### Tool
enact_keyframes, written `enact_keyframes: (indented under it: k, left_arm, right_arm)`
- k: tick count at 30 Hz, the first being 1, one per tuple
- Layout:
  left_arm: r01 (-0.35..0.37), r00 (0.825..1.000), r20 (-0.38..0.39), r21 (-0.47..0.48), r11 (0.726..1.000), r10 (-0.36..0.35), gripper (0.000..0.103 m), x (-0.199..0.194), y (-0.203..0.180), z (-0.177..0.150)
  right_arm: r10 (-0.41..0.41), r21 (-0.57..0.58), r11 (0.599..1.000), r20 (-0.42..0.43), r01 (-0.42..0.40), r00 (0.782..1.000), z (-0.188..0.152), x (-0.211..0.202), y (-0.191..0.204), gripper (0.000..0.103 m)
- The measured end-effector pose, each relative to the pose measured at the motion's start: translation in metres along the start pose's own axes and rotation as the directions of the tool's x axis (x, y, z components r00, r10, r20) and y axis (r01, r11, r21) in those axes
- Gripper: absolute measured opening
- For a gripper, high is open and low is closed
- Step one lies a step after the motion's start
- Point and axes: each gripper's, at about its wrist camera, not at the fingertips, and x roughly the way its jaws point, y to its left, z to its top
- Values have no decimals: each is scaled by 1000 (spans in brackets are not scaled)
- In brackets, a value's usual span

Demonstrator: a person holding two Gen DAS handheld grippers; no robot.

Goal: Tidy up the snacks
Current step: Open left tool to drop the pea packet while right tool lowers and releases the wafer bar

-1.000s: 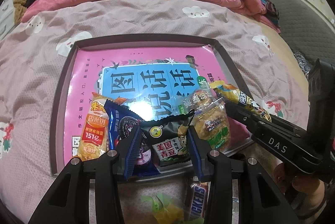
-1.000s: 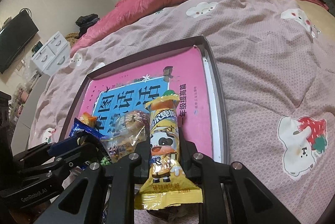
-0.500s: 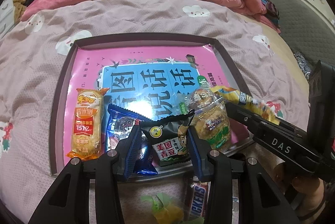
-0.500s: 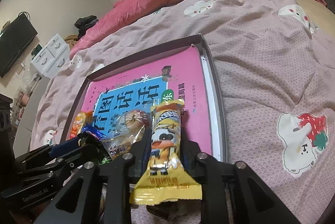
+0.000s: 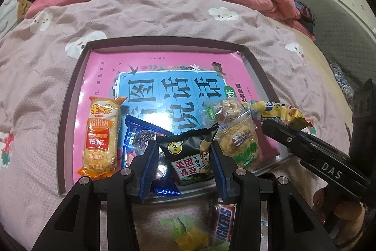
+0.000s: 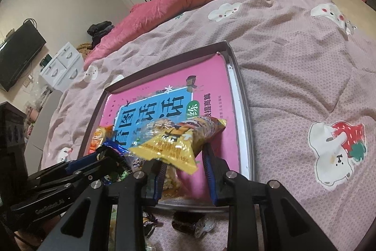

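Snickers bar [image 5: 224,224] appears only in left wrist view.

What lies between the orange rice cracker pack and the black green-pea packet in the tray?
The blue cookie packet lies between the orange pack and the black packet, as the left wrist view shows.

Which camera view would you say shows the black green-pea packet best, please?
The left wrist view: the black green-pea packet sits upright between the left gripper pads, label facing the camera. In the right wrist view it is hidden behind the left gripper's fingers and other snacks.
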Motion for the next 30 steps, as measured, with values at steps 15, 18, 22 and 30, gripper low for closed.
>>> enact_keyframes:
  k: [15, 18, 22, 30]
  left_arm:
    - [-2, 1000, 3, -17, 1000, 2, 46, -5, 3, 1]
    - [-5, 1000, 5, -18, 1000, 5, 46, -7, 3, 2]
    - [-3, 1000, 8, -19, 1000, 3, 46, -8, 3, 3]
    - [-5, 1000, 16, -20, 1000, 5, 50, -14, 3, 3]
  right_arm:
    - [35, 41, 999, 19, -36, 999, -5, -22, -2, 35]
    - [47, 56, 997, 23, -48, 999, -5, -25, -5, 35]
    - [58, 34, 998, 30, -59, 998, -7, -30, -1, 35]
    - [89, 21, 996, 30, -90, 996, -10, -38, 6, 46]
